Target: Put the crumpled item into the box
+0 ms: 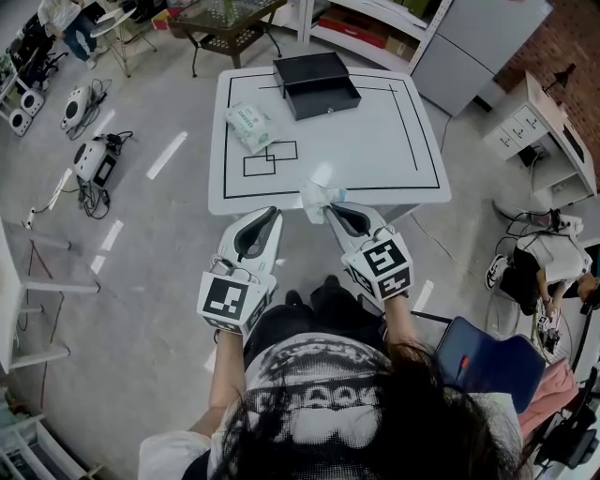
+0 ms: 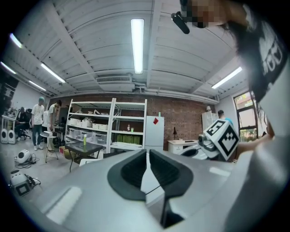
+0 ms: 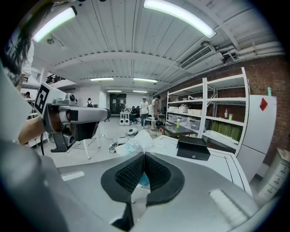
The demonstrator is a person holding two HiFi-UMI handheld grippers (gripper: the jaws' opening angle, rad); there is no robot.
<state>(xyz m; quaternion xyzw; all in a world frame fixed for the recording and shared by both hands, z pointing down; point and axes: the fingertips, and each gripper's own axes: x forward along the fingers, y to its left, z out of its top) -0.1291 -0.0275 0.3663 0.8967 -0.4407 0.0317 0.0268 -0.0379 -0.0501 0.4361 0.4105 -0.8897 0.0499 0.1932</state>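
Observation:
The crumpled item (image 1: 317,199) is a white and pale blue wad at the near edge of the white table (image 1: 394,141). My right gripper (image 1: 331,212) is shut on it; in the right gripper view the wad (image 3: 136,142) bulges out past the closed tips of that gripper (image 3: 143,157). The black box (image 1: 316,84) stands open at the table's far edge, and it shows ahead and to the right in the right gripper view (image 3: 193,148). My left gripper (image 1: 272,215) hangs just off the near edge, left of the wad. Its jaws (image 2: 147,152) are shut with nothing between them.
A green and white wipes packet (image 1: 249,126) lies on the left part of the table, near black taped squares (image 1: 270,157). Devices and cables (image 1: 92,161) lie on the floor to the left. A blue chair (image 1: 473,361) is behind me on the right. A glass table (image 1: 225,23) stands beyond.

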